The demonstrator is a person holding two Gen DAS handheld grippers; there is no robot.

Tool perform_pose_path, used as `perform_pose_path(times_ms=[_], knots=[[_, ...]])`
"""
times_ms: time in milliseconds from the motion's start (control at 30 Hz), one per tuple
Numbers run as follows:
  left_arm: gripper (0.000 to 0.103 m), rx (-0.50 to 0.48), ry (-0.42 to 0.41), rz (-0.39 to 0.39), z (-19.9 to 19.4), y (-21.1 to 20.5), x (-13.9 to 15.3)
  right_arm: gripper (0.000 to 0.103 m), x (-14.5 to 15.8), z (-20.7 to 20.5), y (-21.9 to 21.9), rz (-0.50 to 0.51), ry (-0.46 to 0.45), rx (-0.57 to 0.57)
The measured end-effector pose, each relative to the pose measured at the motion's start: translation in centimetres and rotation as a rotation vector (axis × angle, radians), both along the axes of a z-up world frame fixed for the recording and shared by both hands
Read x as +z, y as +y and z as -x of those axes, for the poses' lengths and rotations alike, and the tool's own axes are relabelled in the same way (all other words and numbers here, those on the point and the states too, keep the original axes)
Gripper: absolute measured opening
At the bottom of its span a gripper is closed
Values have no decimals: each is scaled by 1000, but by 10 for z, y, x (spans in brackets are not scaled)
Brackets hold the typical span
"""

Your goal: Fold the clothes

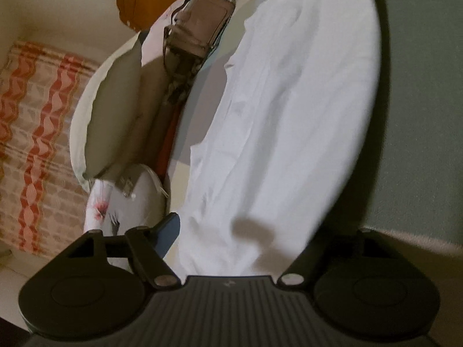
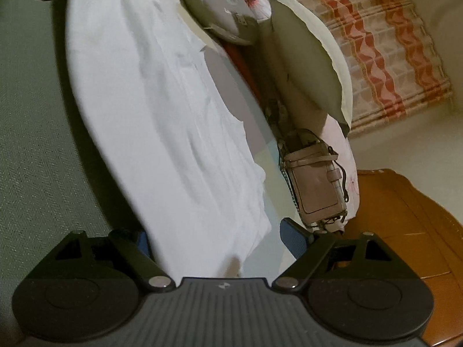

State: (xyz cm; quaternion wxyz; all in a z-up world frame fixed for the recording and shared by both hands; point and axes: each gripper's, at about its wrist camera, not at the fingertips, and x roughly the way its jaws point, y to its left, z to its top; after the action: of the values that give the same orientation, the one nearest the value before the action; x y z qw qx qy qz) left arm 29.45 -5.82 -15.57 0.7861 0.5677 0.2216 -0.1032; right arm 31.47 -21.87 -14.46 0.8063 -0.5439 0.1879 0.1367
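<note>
Two opposite ends of the white garment (image 1: 275, 115), spread flat on the bed, are straddled by the wide-open left gripper (image 1: 240, 231) and right gripper (image 2: 214, 240); closing on the cloth is judged next.

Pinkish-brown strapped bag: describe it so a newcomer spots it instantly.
Start at the large white garment spread on the bed. Just past its far edge, near the grey pillow, lies the pinkish-brown strapped bag. It is the only stiff, boxy leather-like item among soft fabrics.

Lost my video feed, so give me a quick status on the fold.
Both grippers, left and right, open, white garment between the jaws of each. Garment spread on the bed, unfolded. Handbag and pillow alongside, clear.
</note>
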Motion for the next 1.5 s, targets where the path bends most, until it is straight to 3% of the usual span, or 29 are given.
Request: perform_pose_path(times_ms=[100, 200, 367, 467, 533, 633, 1000, 1500], knots=[[55, -40, -29, -73, 4, -16, -9, 68, -11, 9, 24, 108, -18, 71], [37, -49, -41, -111, 8, -26, -19, 47, -20, 13, 39, 149, -11, 99], [7, -44, -23, -89, 12, -26, -27, 40, -21, 12, 37, 109, 2, 103], [1, -35, -29, -113, 14, -31, -33, 26, -24, 13, 38, 105, 19, 100], [1, -28, -19, -98, 13, -30, -31, 7, -30, 14, 41, 118, 35, 107], [0, -26, -1, -70, 12, -27, -29, 7, -34, 14, 44, 126, 16, 96], [2, -47, 58, -39, 8, -21, -14, 5, -5, -2, 33, -39, 155, 53], [2, -45, 49, -24, 6, -18, -1, 5, 3, 2, 33, -49, 158, 71]])
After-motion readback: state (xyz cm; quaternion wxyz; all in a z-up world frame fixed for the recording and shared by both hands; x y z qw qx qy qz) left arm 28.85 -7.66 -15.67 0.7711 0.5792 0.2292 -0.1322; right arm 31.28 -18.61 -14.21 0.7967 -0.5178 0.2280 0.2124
